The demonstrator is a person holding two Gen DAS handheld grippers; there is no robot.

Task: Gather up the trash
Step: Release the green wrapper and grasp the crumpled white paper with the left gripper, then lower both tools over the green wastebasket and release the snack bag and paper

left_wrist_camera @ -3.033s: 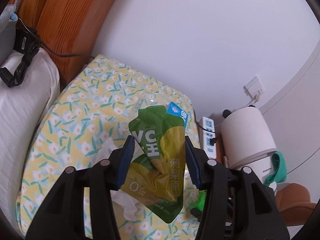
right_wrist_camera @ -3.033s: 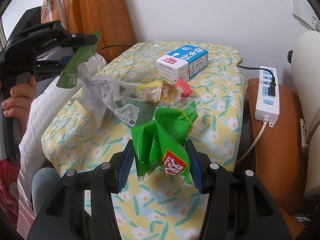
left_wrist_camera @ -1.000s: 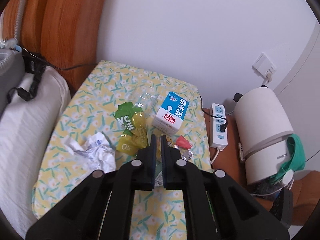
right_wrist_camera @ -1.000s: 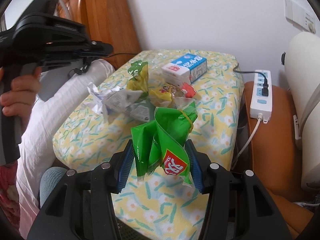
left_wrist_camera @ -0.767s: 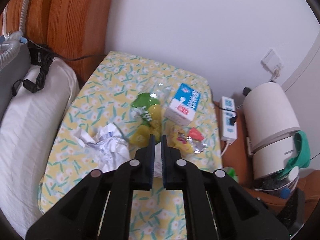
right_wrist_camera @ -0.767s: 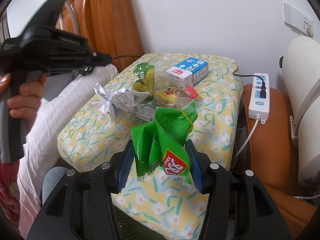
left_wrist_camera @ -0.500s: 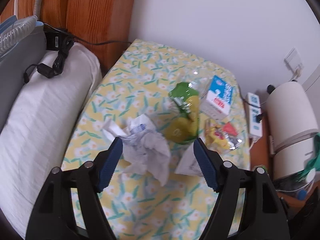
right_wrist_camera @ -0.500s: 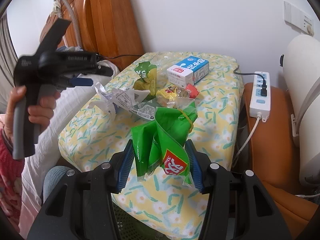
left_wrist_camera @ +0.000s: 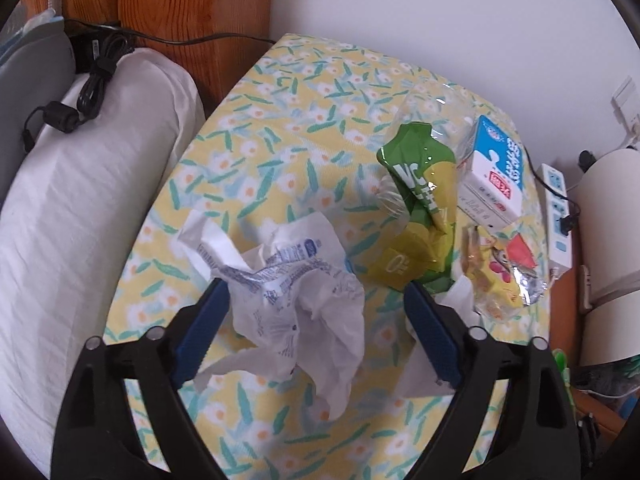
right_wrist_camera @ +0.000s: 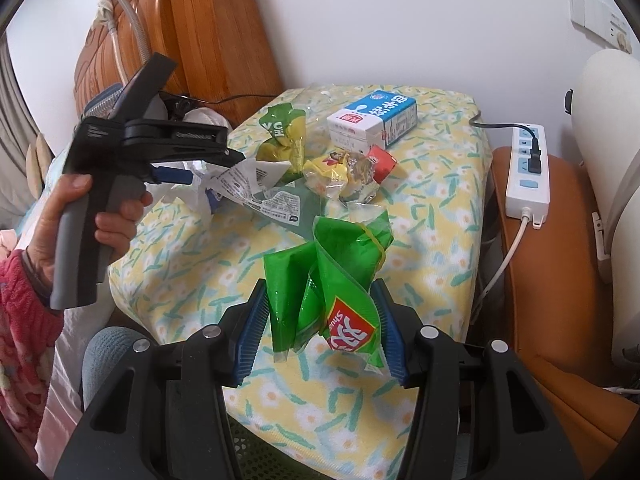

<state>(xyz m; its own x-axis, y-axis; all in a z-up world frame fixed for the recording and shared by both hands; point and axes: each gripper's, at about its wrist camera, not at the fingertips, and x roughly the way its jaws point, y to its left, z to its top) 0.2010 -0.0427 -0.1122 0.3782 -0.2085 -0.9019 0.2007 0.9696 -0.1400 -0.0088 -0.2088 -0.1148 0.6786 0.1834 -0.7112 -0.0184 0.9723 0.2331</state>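
My left gripper (left_wrist_camera: 314, 330) is open, its blue pads on either side of a crumpled white wrapper (left_wrist_camera: 292, 296) lying on the floral-covered table (left_wrist_camera: 288, 92). A green-yellow drink pouch (left_wrist_camera: 424, 208), a blue-white milk carton (left_wrist_camera: 494, 176) and a yellow-red candy wrapper (left_wrist_camera: 500, 276) lie further right. My right gripper (right_wrist_camera: 322, 332) is shut on a green snack bag (right_wrist_camera: 332, 280), held above the table's near edge. The right wrist view shows the left gripper (right_wrist_camera: 192, 166) at the white wrapper (right_wrist_camera: 244, 178), with the carton (right_wrist_camera: 374, 122) behind.
A white pillow (left_wrist_camera: 72, 208) with a black cable and a wooden headboard (left_wrist_camera: 168, 4) lie left of the table. A white power strip (right_wrist_camera: 528, 168) rests on an orange stool at the right, next to a white appliance (left_wrist_camera: 608, 220). A dark mesh bin (right_wrist_camera: 256, 460) shows below my right gripper.
My left gripper let go of the green-yellow pouch onto the table, shut, then opened wide and moved down around the crumpled white wrapper. My right gripper kept hold of the green bag.
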